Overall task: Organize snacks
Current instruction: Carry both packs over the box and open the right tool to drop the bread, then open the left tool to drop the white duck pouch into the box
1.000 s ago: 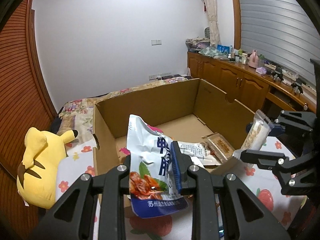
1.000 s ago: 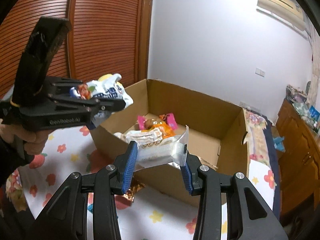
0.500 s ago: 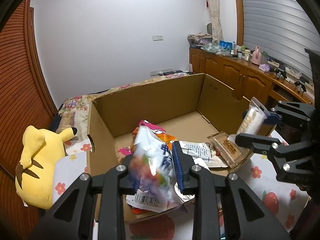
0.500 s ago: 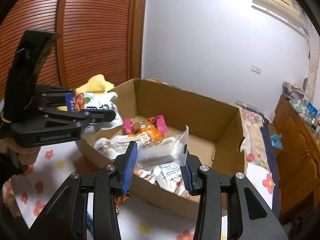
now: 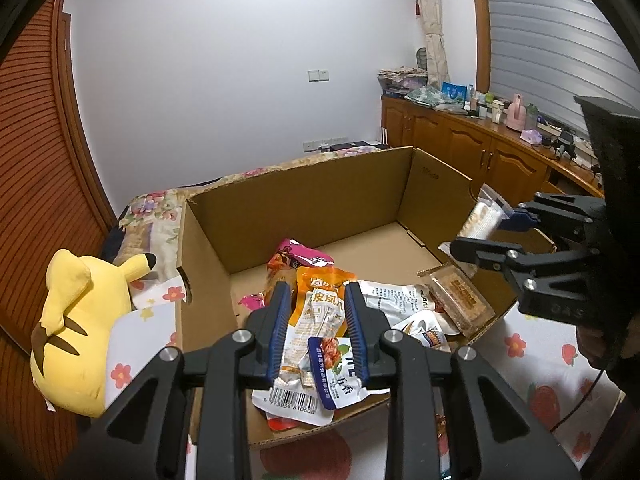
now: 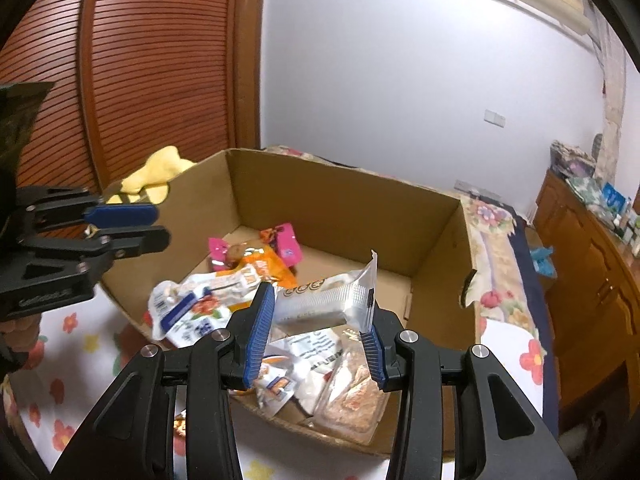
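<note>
Two tools over one cardboard box (image 5: 304, 204) of snacks.

Left wrist view: the left tool (image 5: 316, 330) stands open at centre frame, nothing pinched; the white-and-blue pouch (image 5: 336, 376) lies loose on the pile at the lower centre. It looks light, crinkly and slippery, best taken by a sealed edge.
Right wrist view: the right tool (image 6: 316, 328) grips the clear-wrapped bar (image 6: 328, 300) by both ends above the box's lower middle; soft, crushable, so clamp gently.

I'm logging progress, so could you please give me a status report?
Left gripper open above cardboard box. Right gripper shut on silver-wrapped snack, at box rim. Nothing blocking the drop.
</note>
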Demonstrator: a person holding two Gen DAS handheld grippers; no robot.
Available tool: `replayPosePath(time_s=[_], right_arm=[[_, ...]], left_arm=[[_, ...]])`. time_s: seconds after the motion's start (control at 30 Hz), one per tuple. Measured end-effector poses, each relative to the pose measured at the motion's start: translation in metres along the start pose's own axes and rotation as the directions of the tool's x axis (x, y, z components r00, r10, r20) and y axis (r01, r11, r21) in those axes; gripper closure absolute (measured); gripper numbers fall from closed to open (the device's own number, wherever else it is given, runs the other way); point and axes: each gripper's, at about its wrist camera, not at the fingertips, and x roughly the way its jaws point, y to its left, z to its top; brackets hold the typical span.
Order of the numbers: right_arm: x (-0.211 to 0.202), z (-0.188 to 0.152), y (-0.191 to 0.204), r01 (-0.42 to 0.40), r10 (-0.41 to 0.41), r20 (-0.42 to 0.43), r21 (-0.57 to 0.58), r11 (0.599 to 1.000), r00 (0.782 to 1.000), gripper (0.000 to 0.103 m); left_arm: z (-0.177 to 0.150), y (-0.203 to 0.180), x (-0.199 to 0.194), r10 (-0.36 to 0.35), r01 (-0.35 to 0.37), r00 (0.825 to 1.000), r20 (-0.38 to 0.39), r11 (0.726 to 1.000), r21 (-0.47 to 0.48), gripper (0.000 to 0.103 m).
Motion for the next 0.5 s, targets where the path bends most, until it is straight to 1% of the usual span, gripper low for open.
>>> replayPosePath(time_s=[0.1, 0.17, 0.3, 0.5], right_arm=[[0.004, 0.001, -0.004, 0.020, -0.020, -0.007, 0.008, 1.000, 1.000, 0.059], [0.005, 0.000, -0.008, 0.020, -0.020, -0.008, 0.025, 0.999, 1.000, 0.059], [0.007, 0.000, -0.013, 0.025, -0.024, -0.017, 0.049, 0.998, 1.000, 0.052], [-0.002, -0.004, -0.012, 0.021, -0.021, -0.006, 0.056, 0.998, 1.000, 0.051]], left_arm=[[0.000, 0.001, -0.002, -0.002, 0.002, 1.000, 0.004, 1.000, -0.001, 0.076], [0.000, 0.001, -0.004, 0.001, -0.002, 1.000, 0.010, 1.000, 0.003, 0.076], [0.000, 0.001, -0.008, 0.002, -0.003, 1.000, 0.019, 1.000, 0.003, 0.075], [-0.004, -0.003, -0.021, 0.004, -0.004, 0.999, 0.036, 1.000, 0.001, 0.075]])
